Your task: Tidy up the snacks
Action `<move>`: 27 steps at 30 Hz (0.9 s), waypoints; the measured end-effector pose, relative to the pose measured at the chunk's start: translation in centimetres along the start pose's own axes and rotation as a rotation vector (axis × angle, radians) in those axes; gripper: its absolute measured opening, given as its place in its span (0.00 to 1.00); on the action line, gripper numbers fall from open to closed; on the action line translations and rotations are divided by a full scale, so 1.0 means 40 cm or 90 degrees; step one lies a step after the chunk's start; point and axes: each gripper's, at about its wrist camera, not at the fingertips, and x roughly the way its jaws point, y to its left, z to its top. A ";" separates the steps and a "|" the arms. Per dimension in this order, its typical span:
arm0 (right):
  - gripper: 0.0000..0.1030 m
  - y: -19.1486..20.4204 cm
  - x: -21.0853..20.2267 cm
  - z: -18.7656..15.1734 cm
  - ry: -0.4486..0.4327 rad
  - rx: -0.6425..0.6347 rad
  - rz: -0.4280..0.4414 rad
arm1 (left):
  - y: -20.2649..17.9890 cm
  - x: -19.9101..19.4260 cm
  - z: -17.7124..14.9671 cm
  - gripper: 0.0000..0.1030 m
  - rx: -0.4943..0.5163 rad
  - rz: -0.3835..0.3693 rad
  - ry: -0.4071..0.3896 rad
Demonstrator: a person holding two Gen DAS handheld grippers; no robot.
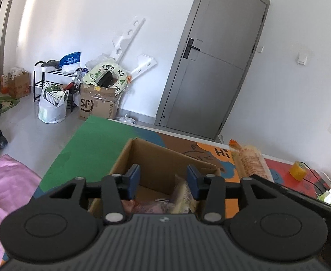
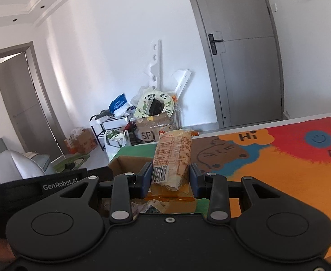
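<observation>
An open cardboard box (image 1: 158, 155) stands on the colourful play mat (image 1: 93, 144) and holds several snack packets (image 1: 183, 194). My left gripper (image 1: 163, 180) is open and empty, just above the box's near side. My right gripper (image 2: 171, 177) is shut on an orange cracker packet (image 2: 173, 158), held upright above the box's right edge (image 2: 129, 161). The packet also shows in the left wrist view (image 1: 248, 160), to the right of the box.
A roll of yellow tape (image 1: 297, 169) and a black cable lie on the mat at the right. Beyond the mat are an SF cardboard box (image 1: 97, 103), bags, a black rack (image 1: 52, 79) and a grey door (image 1: 215, 67). Pink cloth (image 1: 5, 192) lies at the left.
</observation>
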 end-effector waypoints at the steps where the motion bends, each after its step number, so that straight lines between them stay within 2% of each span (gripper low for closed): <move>1: 0.35 0.007 0.004 -0.001 0.002 -0.002 0.002 | 0.005 0.000 0.001 0.43 -0.004 0.002 0.000; 14: 0.35 0.106 0.089 0.009 0.041 -0.023 0.048 | 0.115 -0.016 0.040 0.49 -0.051 0.042 -0.015; 17: 0.43 0.122 0.100 0.009 0.047 -0.021 0.072 | 0.135 -0.012 0.046 0.49 -0.058 0.047 -0.011; 18: 0.51 0.124 0.100 0.008 0.047 -0.021 0.072 | 0.140 -0.011 0.047 0.50 -0.060 0.047 -0.008; 24: 0.51 0.104 0.080 0.011 0.055 0.000 0.041 | 0.152 -0.018 0.043 0.59 -0.066 0.044 0.001; 27: 0.55 0.094 0.061 0.008 0.053 0.002 0.027 | 0.150 -0.025 0.039 0.63 -0.067 0.038 0.005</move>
